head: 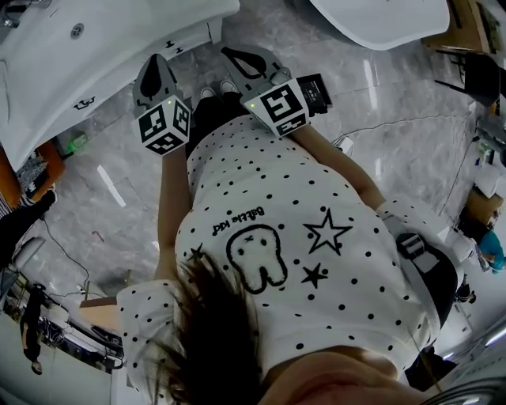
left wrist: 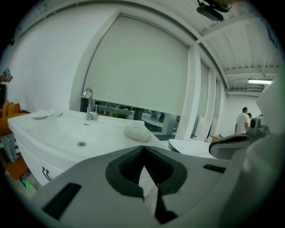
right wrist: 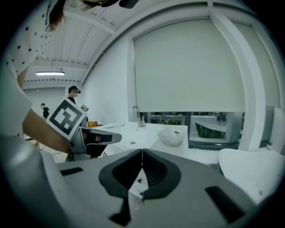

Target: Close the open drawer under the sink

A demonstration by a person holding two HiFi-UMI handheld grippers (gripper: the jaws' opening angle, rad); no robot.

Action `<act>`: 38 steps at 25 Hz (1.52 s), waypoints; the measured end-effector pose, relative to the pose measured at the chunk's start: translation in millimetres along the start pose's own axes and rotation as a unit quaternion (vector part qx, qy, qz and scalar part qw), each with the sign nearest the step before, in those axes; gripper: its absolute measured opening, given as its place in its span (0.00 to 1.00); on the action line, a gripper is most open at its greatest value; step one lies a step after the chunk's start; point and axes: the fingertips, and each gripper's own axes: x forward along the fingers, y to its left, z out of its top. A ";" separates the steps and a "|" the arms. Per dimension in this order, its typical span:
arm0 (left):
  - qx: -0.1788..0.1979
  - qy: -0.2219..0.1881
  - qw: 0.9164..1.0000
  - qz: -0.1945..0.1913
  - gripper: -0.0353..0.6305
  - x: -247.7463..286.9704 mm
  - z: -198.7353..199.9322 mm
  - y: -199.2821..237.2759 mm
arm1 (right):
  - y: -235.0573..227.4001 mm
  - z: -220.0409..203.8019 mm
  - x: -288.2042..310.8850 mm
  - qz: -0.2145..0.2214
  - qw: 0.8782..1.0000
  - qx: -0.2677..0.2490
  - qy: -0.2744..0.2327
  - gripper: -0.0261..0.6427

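Observation:
The white sink cabinet [head: 103, 59] stands at the top left of the head view. Black handles [head: 83, 103] mark its drawer fronts, which look flush from here; I cannot tell whether one stands out. My left gripper [head: 156, 60] hangs just in front of the cabinet, jaws shut on nothing. My right gripper [head: 230, 54] is beside it to the right, also shut and empty. In the left gripper view the shut jaws [left wrist: 143, 149] point over the basin [left wrist: 67, 133] with its tap [left wrist: 89, 104]. The right gripper [right wrist: 142, 151] faces the same cabinet, with the left gripper [right wrist: 95, 138] at its left.
A white cloth [left wrist: 138, 132] lies on the sink counter. A second white basin [head: 379, 20] stands at the top right. Cables trail over the grey marble floor [head: 411, 126]. Orange items [head: 49, 157] sit left of the cabinet. People stand far off [left wrist: 242, 120].

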 end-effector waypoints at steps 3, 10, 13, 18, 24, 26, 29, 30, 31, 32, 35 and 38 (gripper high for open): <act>-0.003 -0.006 1.000 0.001 0.06 -4.8 3.5 -1.9 | -2.4 2.3 -0.8 -0.002 1.000 0.000 -0.003 0.06; -0.005 -0.028 1.000 0.004 0.06 -18.1 19.5 3.8 | 1.6 7.3 7.4 0.008 1.000 -0.001 -0.012 0.06; -0.012 -0.042 0.999 0.012 0.06 -29.4 26.2 7.0 | 5.1 10.6 9.9 0.016 1.000 -0.008 -0.013 0.06; -0.023 -0.062 0.997 0.025 0.06 -47.5 36.1 2.1 | 6.1 17.3 11.5 0.033 0.999 -0.020 -0.017 0.06; -0.003 -0.068 0.998 0.008 0.06 -61.1 44.8 -22.2 | 6.9 20.8 9.8 0.052 0.998 -0.037 -0.020 0.06; 0.010 -0.066 0.998 0.001 0.06 -63.1 41.8 -28.7 | 9.0 19.6 10.9 0.060 0.997 -0.039 -0.021 0.06; 0.014 -0.067 0.998 -0.001 0.06 -64.3 38.5 -32.7 | 8.7 19.2 12.0 0.069 0.997 -0.038 -0.022 0.06; 0.012 -0.066 0.998 -0.002 0.06 -63.7 38.1 -33.3 | 7.9 20.0 11.5 0.072 0.996 -0.038 -0.024 0.06; 0.008 -0.063 0.998 -0.003 0.06 -62.5 37.6 -34.0 | 7.3 21.1 10.8 0.074 0.996 -0.038 -0.025 0.06; 0.004 -0.060 0.998 -0.004 0.06 -61.3 36.6 -34.8 | 7.1 22.0 9.9 0.078 0.996 -0.039 -0.026 0.06; -0.003 -0.049 0.999 0.000 0.06 -60.4 32.6 -36.5 | 8.3 21.5 7.5 0.087 0.995 -0.043 -0.023 0.06; -0.009 -0.045 0.999 0.013 0.06 -61.2 27.9 -34.4 | 8.8 18.0 7.6 0.094 0.994 -0.044 -0.018 0.06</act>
